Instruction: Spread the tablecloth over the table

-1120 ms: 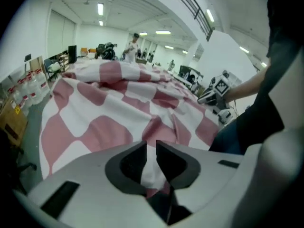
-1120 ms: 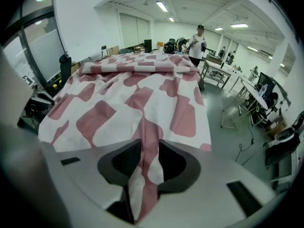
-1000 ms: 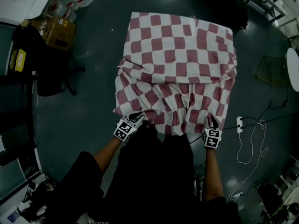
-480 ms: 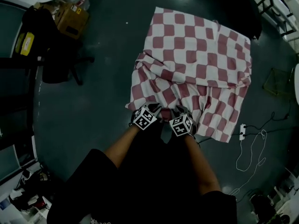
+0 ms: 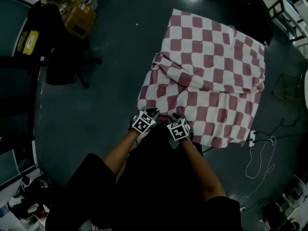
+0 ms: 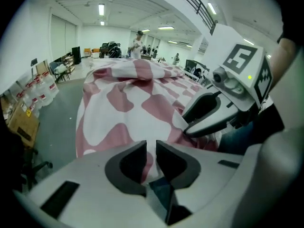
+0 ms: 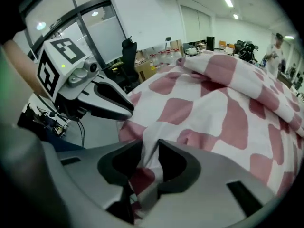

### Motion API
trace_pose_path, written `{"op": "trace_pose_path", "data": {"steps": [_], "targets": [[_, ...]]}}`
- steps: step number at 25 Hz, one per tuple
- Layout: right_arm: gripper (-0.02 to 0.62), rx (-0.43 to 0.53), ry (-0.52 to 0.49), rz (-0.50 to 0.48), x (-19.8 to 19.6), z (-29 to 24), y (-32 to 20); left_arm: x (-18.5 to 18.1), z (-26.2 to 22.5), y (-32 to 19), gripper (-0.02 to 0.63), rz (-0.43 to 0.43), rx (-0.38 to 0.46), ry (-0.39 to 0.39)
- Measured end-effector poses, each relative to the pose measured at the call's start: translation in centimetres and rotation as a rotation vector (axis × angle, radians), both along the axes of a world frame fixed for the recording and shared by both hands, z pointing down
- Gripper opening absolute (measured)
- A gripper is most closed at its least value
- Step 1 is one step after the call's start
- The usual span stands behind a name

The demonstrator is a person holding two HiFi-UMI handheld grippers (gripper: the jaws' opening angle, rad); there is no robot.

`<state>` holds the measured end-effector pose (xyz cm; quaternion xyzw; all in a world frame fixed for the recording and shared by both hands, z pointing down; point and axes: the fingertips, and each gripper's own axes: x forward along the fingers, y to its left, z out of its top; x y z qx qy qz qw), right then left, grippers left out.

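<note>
Checked cloth (image 5: 211,76) is held at its rumpled near edge | pinched by left gripper (image 6: 151,156) | fold nipped by right gripper (image 7: 148,159), jaws just closing | likely for pulling flat

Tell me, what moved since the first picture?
The right tool moved along the near edge of the tablecloth until it sat beside the left tool. Its jaws have just been closing, with cloth between them. The cloth's right side lies flatter now. The left tool keeps pinching the edge, and the left side stays rumpled.
</note>
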<state>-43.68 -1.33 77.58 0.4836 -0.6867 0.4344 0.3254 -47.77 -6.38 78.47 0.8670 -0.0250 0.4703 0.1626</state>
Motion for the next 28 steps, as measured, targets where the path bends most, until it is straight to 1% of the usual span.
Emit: {"op": "trace_pose_path", "data": {"steps": [2, 3, 4, 6, 7, 8, 10, 11, 12, 13, 15, 17, 19, 22, 23, 25, 27, 28], "targets": [[0.149, -0.019, -0.028, -0.024, -1.7, -0.4, -0.4, -1.1, -0.2, -0.8, 0.071, 0.006, -0.005, -0.006], [0.149, -0.015, -0.031, -0.017, -1.7, -0.9, -0.6, -1.1, -0.5, -1.2, 0.071, 0.012, 0.005, 0.010], [0.145, 0.009, -0.023, 0.010, -1.1, -1.6, -1.0, -0.7, -0.9, -1.6, 0.071, 0.018, 0.020, 0.037], [0.112, 0.076, 0.026, 0.095, 1.5, -2.9, -2.1, 1.0, -2.0, -2.2, 0.071, 0.043, 0.052, 0.097], [0.110, 0.089, 0.059, 0.132, 3.0, -3.0, -2.4, 2.0, -2.4, -2.1, 0.071, 0.067, 0.063, 0.116], [0.110, 0.081, 0.087, 0.159, 4.3, -2.6, -2.3, 2.8, -2.5, -1.7, 0.071, 0.098, 0.067, 0.122], [0.110, 0.026, 0.101, 0.188, 5.9, -0.7, -1.6, 4.1, -1.7, -0.4, 0.071, 0.167, 0.049, 0.107], [0.101, 0.006, 0.098, 0.196, 6.2, 0.2, -1.2, 4.3, -1.1, 0.3, 0.071, 0.190, 0.022, 0.095], [0.065, 0.003, 0.103, 0.196, 6.2, 0.6, -1.1, 4.3, -0.6, 0.8, 0.077, 0.198, -0.011, 0.087], [0.060, 0.012, 0.116, 0.188, 6.0, 0.6, -1.2, 4.1, -0.4, 1.1, 0.078, 0.195, -0.038, 0.085], [0.064, 0.031, 0.130, 0.173, 5.1, 0.4, -1.5, 3.1, -0.2, 1.0, 0.080, 0.183, -0.050, 0.078], [0.065, 0.030, 0.101, 0.190, 4.1, 0.2, -1.2, 1.6, -0.1, 0.9, 0.080, 0.173, -0.037, 0.073], [0.069, 0.021, 0.072, 0.187, 3.1, 0.3, -0.7, 0.4, -0.1, 1.1, 0.080, 0.167, -0.043, 0.071], [0.071, 0.024, 0.056, 0.161, 3.4, -0.5, 0.0, -0.1, -0.7, 1.2, 0.080, 0.197, -0.049, 0.049], [0.071, 0.044, 0.060, 0.182, 4.4, -1.3, 0.3, 0.3, -1.0, 1.1, 0.080, 0.211, -0.036, 0.059], [0.071, 0.096, 0.082, 0.263, 7.6, -3.4, 1.4, 2.5, -2.5, 0.9, 0.079, 0.227, -0.015, 0.121], [0.071, 0.117, 0.120, 0.353, 11.6, -5.0, 3.8, 5.6, -4.2, 1.6, 0.080, 0.253, -0.021, 0.189], [0.071, 0.113, 0.147, 0.392, 13.9, -5.4, 5.5, 7.4, -4.7, 2.4, 0.080, 0.282, -0.026, 0.216]]}}
